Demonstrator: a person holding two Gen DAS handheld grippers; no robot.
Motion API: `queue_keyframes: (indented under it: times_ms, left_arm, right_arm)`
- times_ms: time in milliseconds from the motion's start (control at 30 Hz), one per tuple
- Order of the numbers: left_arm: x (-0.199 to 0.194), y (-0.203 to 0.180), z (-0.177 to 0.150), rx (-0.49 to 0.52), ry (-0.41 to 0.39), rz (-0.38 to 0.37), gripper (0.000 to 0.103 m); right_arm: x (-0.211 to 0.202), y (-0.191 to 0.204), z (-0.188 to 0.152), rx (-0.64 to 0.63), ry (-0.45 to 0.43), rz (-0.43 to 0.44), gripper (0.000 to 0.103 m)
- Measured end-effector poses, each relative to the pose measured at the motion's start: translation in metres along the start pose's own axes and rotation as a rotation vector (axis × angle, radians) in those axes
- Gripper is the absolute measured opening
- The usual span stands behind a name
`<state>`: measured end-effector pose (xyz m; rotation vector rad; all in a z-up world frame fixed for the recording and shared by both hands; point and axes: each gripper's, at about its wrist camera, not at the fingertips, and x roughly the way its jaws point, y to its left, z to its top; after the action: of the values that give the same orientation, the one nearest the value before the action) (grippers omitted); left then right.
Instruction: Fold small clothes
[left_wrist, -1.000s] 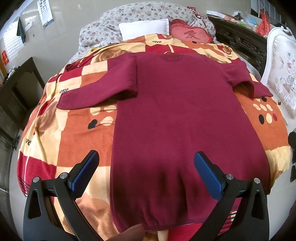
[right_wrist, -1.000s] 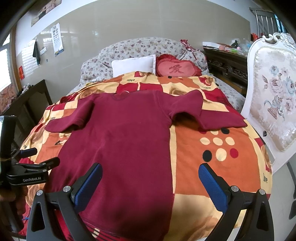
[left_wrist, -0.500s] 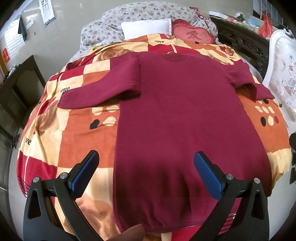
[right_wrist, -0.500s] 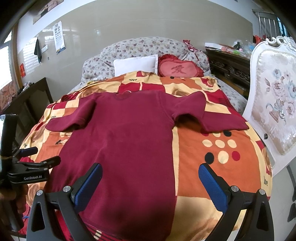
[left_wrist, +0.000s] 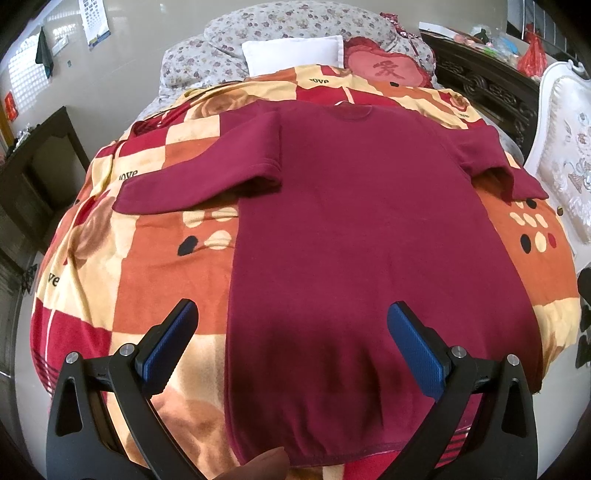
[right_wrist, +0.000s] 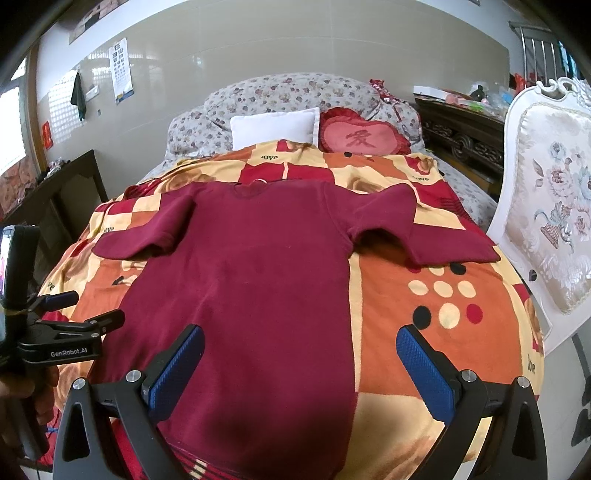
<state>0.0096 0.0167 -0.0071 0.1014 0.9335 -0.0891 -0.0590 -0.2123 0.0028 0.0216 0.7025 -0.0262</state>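
A dark red long-sleeved garment (left_wrist: 351, 229) lies flat, back up, on the bed, neck away from me and hem near me. It also shows in the right wrist view (right_wrist: 255, 288). Both sleeves are folded back on themselves at the sides. My left gripper (left_wrist: 291, 339) is open and empty, hovering above the hem end. My right gripper (right_wrist: 299, 365) is open and empty above the garment's lower right part. The left gripper also shows from the side at the left edge of the right wrist view (right_wrist: 74, 317).
An orange, red and cream patterned blanket (left_wrist: 140, 258) covers the bed. A white pillow (left_wrist: 295, 55) and a red heart cushion (left_wrist: 388, 70) lie at the head. A white upholstered chair (right_wrist: 546, 229) stands close on the right. Dark wooden furniture (left_wrist: 33, 177) stands on the left.
Both cameras have drifted slightly, so the garment sits a little lower in view. The garment and the open jaws are unchanged.
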Motion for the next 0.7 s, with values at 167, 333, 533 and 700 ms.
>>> queue_keyframes:
  times_ms: [167,333,533,700]
  left_arm:
    - [0.0003,-0.0001,-0.0002,-0.002,0.002,-0.001,0.103]
    - [0.0025,-0.0009,-0.0027,-0.002,0.006,-0.002,0.103]
    - [0.0057,-0.0008,-0.0043,-0.004,0.011,-0.008,0.103]
    - [0.0087,-0.001,-0.0069,-0.004,0.014,-0.007,0.103]
  right_arm:
    - [0.0005,0.0012,0.0002,-0.001,-0.001,-0.001,0.103]
    - [0.0009,0.0017,0.0002,-0.001,0.003,0.0,0.103]
    - [0.0023,0.002,-0.0035,0.004,0.007,0.0,0.103]
    - [0.0028,0.0014,-0.0039,0.005,0.009,0.002,0.103]
